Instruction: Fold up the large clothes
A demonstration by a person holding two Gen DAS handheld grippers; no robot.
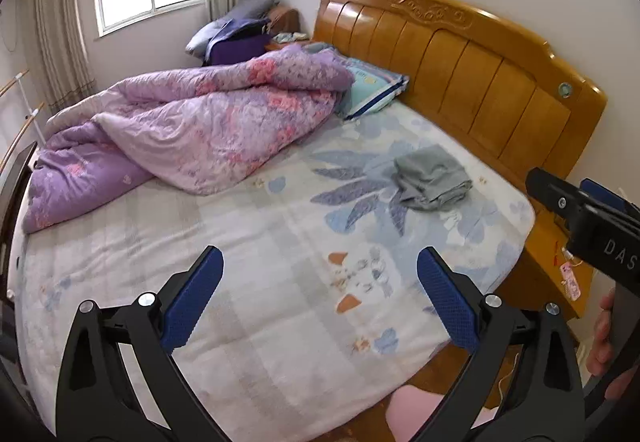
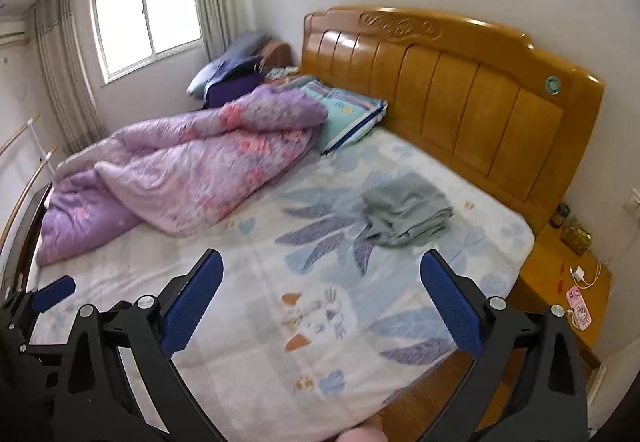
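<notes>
Left hand-held gripper (image 1: 320,298): blue-padded fingers spread wide apart, nothing between them, hovering above the foot end of the bed (image 1: 256,266) with its pale floral sheet. Right hand-held gripper (image 2: 322,300): fingers likewise wide apart and empty, above the same part of the bed; in the left wrist view its black body shows at the right edge, with a bare hand (image 1: 604,338) on its grip. Folded grey-green garment (image 1: 434,178) lies on the sheet near the carved orange-brown wooden headboard (image 1: 472,74), toward the bed's right side, well apart from both grippers. Crumpled purple-and-pink floral quilt (image 1: 192,130) heaped on the far left half of the bed, its end overlapping a teal pillow (image 1: 372,90) with dark blue trim. Wooden bedside table (image 2: 560,282) on the right carries a pink phone (image 2: 578,308) and a white charger (image 2: 577,273).
</notes>
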